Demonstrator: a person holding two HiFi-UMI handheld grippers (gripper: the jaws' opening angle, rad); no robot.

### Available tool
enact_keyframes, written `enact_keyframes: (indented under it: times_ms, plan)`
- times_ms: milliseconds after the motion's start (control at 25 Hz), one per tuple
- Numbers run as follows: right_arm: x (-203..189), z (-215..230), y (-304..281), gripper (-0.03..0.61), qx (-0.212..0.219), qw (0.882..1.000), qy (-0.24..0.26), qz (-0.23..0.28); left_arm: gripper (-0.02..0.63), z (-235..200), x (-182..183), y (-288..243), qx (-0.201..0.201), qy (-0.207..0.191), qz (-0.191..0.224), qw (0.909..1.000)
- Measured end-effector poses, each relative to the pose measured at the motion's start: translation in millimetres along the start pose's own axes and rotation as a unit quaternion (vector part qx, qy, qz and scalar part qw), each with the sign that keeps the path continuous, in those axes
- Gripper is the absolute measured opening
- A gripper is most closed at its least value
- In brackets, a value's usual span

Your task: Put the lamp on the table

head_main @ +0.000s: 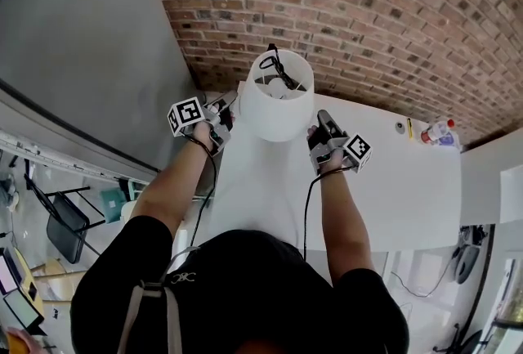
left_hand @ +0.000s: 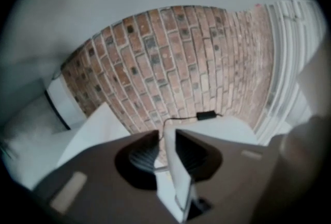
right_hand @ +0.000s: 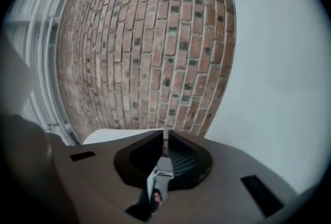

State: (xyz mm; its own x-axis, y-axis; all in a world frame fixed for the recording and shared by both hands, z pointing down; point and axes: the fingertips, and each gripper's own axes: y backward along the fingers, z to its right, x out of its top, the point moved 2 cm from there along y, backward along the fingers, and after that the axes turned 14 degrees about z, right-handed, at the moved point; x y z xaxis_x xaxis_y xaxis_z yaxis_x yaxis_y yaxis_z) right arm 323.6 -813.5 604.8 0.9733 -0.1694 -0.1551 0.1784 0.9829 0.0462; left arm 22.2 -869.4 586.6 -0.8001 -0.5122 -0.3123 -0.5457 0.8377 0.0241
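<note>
Two tongs in our hands hold the white lamp [head_main: 278, 103] over the table [head_main: 392, 181]. The left tongs [head_main: 222, 117] clamp its shade [left_hand: 175, 171]; the right tongs [head_main: 320, 133], nearly closed, seem to pinch the opposite wall.

L arm [head_main: 176, 181] & R arm [head_main: 341, 217] reach fwd, elbows bent, forearms bare. L gripper [head_main: 226, 110]: jaws closed on shade [head_main: 276, 111] wall, left side. R gripper [head_main: 320, 123]: jaws nearly together, pinching shade edge, right side.

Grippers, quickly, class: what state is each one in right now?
Left gripper: closed on the lampshade wall.
Right gripper: closed on the lampshade too.
</note>
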Motion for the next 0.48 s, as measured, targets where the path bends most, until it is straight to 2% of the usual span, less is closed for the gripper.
enact_keyframes:
  times_ms: [40,80,160,280,360,480]
  plan:
    - [3.5,2.8,3.6,0.006,-0.027,0.999,0.026,0.010,0.048,-1.1,3.0,3.3,0.015,-0.027,0.002,0.9995]
    - [6.2,4.1,7.5,0.001,-0.048,0.997,0.055,0.016,-0.003,-2.2,5.9,6.7,0.030,-0.054,0.003,0.9981]
    - [8.7,0.4,15.9,0.000,-0.073,0.991,0.111,0.021,-0.003,-3.1,11.2,14.5,0.059,-0.114,0.002,0.9917]
    - [10.0,-16.4,28.5,-0.001,-0.094,0.977,0.190,0.032,-0.005,2.8,16.4,27.1,0.090,-0.202,-0.002,0.9752]
    - [9.3,-33.6,35.9,-0.002,-0.104,0.962,0.250,0.040,-0.005,13.7,17.9,35.7,0.105,-0.260,0.000,0.9598]
    - [0.0,-70.3,45.8,-0.002,-0.088,0.937,0.335,0.044,-0.005,42.6,23.1,49.8,0.125,-0.360,0.026,0.9242]
